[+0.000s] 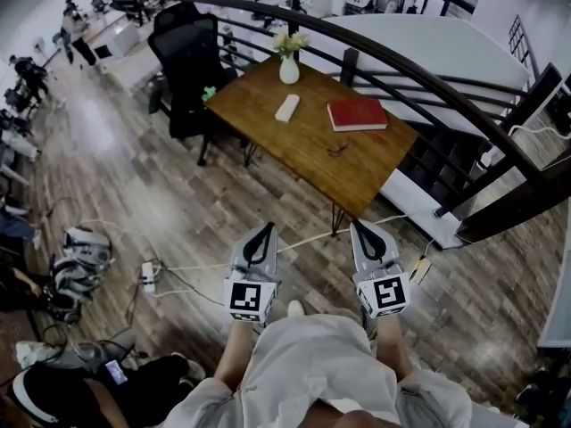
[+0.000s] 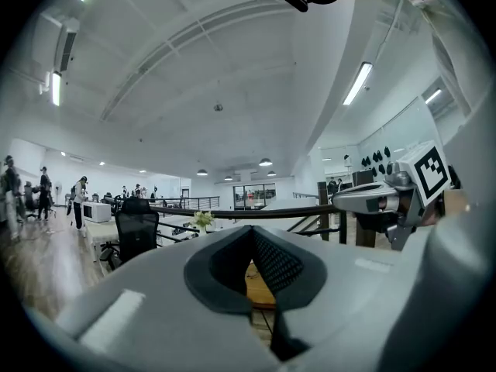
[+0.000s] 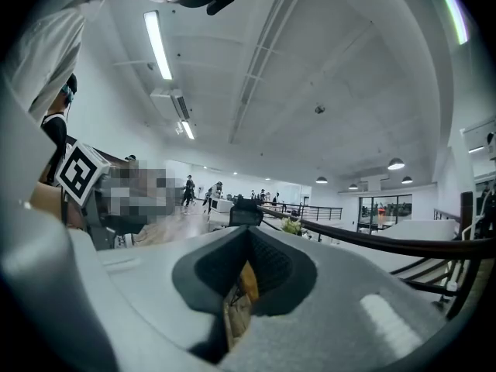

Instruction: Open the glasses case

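- Standing well back from the worktop point(image 1: 366, 172), you are holding both claws level and pointing toward it; the approach is only starting.
- Your left claw point(image 1: 265, 228) and right claw point(image 1: 364, 227) are both sitting closed, gripping nothing.
- The white case point(image 1: 287, 107) is lying on the worktop, apparently shut, near the vase point(image 1: 289, 68) and left of the book point(image 1: 357, 114).
- Next, you are likely needing to walk up, spread the jaws, steady the case with one claw and lift the lid with the other.

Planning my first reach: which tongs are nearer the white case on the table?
Left. The left tongs hang short of the white case, nearly in line; the right tongs are offset rightward.
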### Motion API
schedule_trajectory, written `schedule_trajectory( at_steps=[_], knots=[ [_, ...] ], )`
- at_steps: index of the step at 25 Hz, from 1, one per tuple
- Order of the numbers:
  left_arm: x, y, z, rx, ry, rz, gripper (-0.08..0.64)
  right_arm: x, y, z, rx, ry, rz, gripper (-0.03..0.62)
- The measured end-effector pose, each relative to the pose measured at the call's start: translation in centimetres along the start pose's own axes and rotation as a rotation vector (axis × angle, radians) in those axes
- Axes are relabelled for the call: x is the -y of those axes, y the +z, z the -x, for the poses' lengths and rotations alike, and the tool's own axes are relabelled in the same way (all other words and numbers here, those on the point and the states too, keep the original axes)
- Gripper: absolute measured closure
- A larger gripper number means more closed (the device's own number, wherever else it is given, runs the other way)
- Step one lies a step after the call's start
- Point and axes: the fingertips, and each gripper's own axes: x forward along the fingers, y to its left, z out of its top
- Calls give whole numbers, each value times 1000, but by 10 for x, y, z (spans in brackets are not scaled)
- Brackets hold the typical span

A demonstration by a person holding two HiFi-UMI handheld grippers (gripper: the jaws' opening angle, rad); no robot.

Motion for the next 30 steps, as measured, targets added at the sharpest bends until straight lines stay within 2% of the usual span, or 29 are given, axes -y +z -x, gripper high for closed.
schedule_trajectory(
  at_steps=[7,13,21,30],
  knots=[
    [-48,0,-17,15,-7,18,540,-22,-1,-52,-25,10,-11,589],
    [-78,-6,-41,3,-1,36,540,-17,-4,-94,-48,23,3,589],
    [-120,-2,-92,25,53,27,540,11,-11,-169,-45,72,-18,589],
    [-166,17,-170,41,97,20,540,52,3,-262,-4,132,-13,589]
  ],
)
